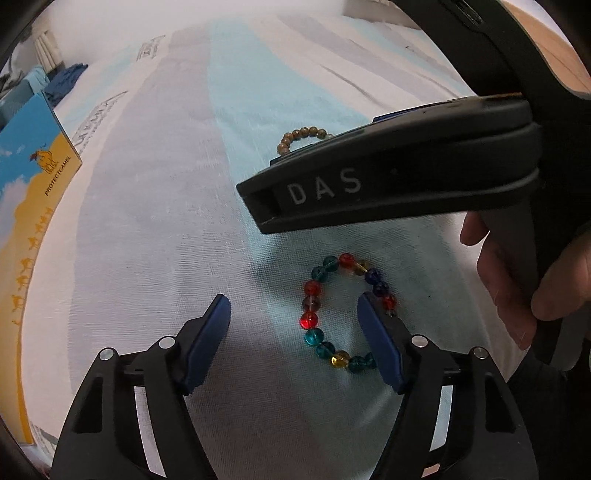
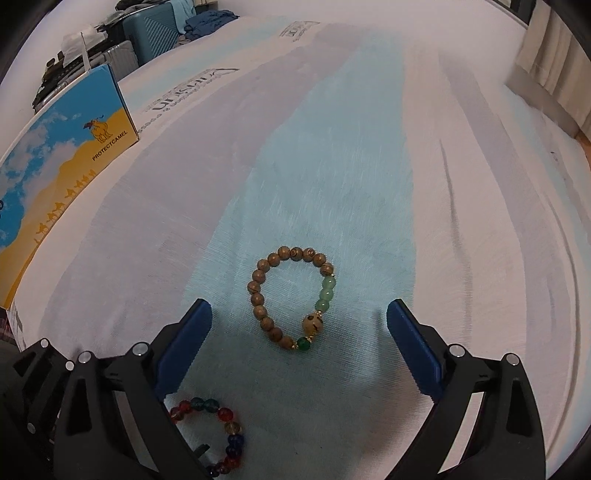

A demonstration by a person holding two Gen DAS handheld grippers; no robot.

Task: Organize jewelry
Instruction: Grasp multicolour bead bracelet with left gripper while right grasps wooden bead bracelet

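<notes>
A bracelet of red, teal, yellow and blue glass beads (image 1: pixel 309 320) lies flat on the striped bed cover (image 1: pixel 155 221). My left gripper (image 1: pixel 293 299) hovers low over it, open. Its right finger (image 1: pixel 376 332) stands over the ring's right side, and the ring's left side lies between the pads, untouched. A wooden-bead bracelet (image 2: pixel 257 275) with green stones lies centred between the wide-open blue pads of my right gripper (image 2: pixel 300 304), apart from both. The glass-bead bracelet (image 2: pixel 226 415) also shows under the right gripper's left finger. Part of the wooden bracelet (image 1: pixel 303 133) peeks out behind the right gripper's black body (image 1: pixel 388 184).
A blue and yellow cardboard box (image 2: pixel 62 166) with camel print stands at the left on the bed (image 1: pixel 33 206). Suitcases and folded clothes (image 2: pixel 147 33) are beyond the far left edge. A person's hand (image 1: pixel 509 295) grips the right tool's handle.
</notes>
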